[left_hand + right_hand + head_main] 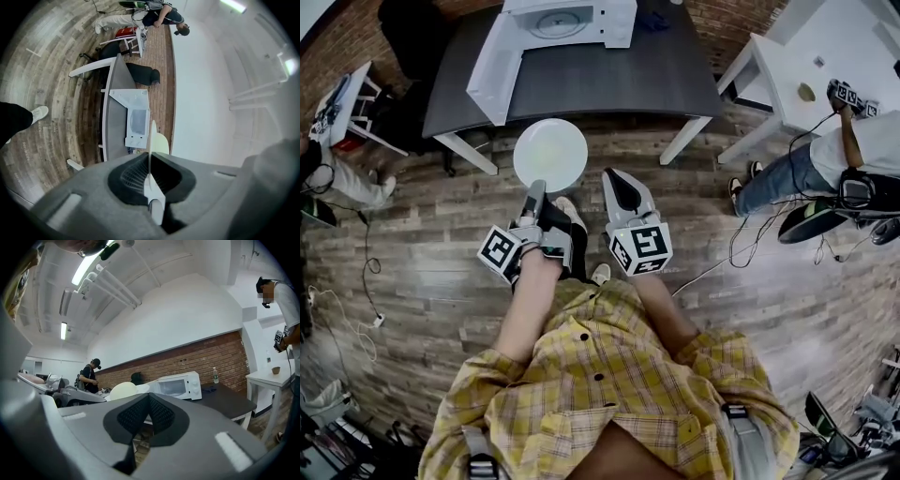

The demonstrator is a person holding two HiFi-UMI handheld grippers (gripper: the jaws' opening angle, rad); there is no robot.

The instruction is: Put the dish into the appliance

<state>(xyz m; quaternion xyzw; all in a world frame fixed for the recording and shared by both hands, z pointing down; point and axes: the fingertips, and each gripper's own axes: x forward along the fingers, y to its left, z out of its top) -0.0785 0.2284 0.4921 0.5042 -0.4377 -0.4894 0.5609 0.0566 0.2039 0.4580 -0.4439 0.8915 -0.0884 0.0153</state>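
Pinching the dish (550,155) by its near edge with the left tongs (534,190), both jaws squeezed tight on the thin rim. Sticking out just past the tips of those tongs, round and white, up in the air over the wooden floor (441,253), not yet inside anything. Held flat and by the edge, most likely for sliding in first, tongs behind.

Nothing in the right tongs (617,184), shut on themselves, just beside the left ones. Free, maybe for helping with the door later.

Straight ahead of both tongs, well apart from them: the microwave (570,19) on the dark counter (609,80), with its door (493,70) swung wide open to the left. Open like that, it seems, ready for the dish to go right in.

Not yet done: stepping closer and lifting the dish up to the opening.
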